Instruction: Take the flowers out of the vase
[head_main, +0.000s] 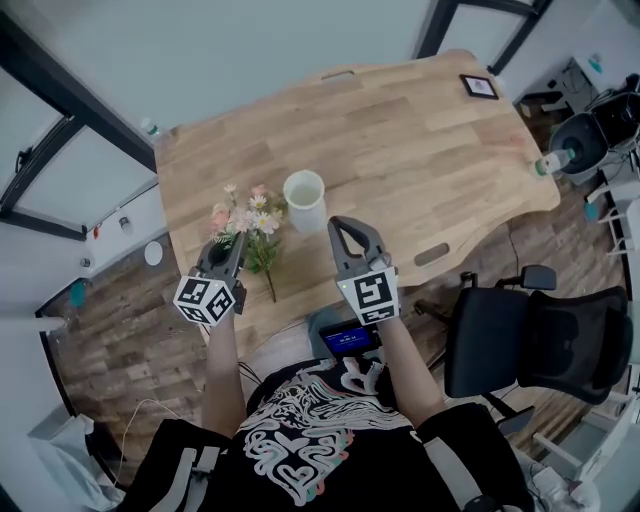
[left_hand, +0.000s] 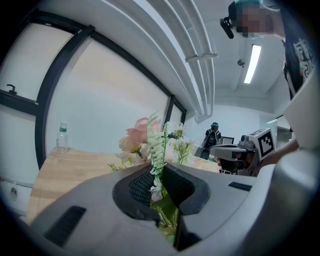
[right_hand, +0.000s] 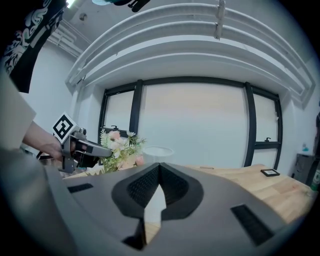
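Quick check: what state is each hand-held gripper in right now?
Left hand-held gripper: closed on the flowers.
Right hand-held gripper: closed, holding nothing.

Centre: vase (head_main: 304, 200) was stood upright between the two grippers, so the straight way across was blocked.
Left of vase: flowers (head_main: 248, 222) were clamped in the left gripper (head_main: 231, 246); only a narrow gap to the vase was seen.
Right of vase: right gripper (head_main: 339, 226), jaws closed on nothing, was held near the vase.
Far table (head_main: 400, 120): bare wood was seen up to a small frame (head_main: 479, 87).
Right edge: bottle (head_main: 549, 163) was noted there, office chair (head_main: 530, 340) beyond the near corner.
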